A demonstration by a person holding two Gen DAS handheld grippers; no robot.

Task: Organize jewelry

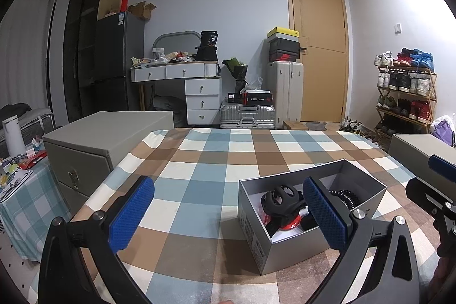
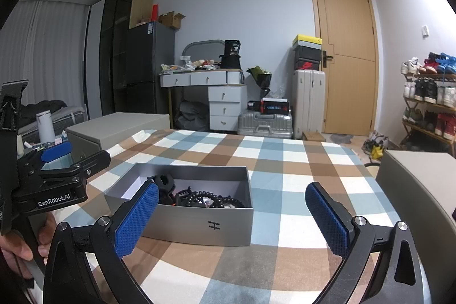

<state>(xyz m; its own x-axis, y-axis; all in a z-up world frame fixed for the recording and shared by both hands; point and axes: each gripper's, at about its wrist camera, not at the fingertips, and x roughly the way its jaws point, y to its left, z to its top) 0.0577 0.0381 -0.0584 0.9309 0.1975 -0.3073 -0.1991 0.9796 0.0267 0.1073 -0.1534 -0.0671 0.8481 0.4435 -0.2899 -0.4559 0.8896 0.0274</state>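
An open grey box (image 1: 296,244) sat on the checked tablecloth (image 1: 199,167), holding the task's pieces; in the left wrist view it lay toward the right, directly behind the right-hand pad of the left gripper (image 1: 228,218), whose jaws stood wide apart and held nothing; a black claw clip (image 1: 280,200) lay in the box just left of that pad, a black coiled hair tie (image 1: 343,197) showed just right of it, and something red (image 1: 293,222) lay under the clip, too hidden to name.

In the right wrist view the same box (image 2: 196,227) lay left of centre, behind the left-hand pad of the right gripper (image 2: 232,215); this gripper was likewise spread wide and empty, with bare cloth between its pads; the clip (image 2: 165,184) and coiled ties (image 2: 211,198) were tangled together inside the box, so I could not count the coils.

Readable writing was sparse: "GenRobot.AI" in white on the left gripper's body (image 2: 54,200), and a dark H-shaped mark (image 2: 213,225) on the box's near wall.

By count: one box, one claw clip, two grippers, and two larger grey storage cases (image 1: 91,144) beside the table, one on each side; the second case (image 2: 416,190) stood at the right.
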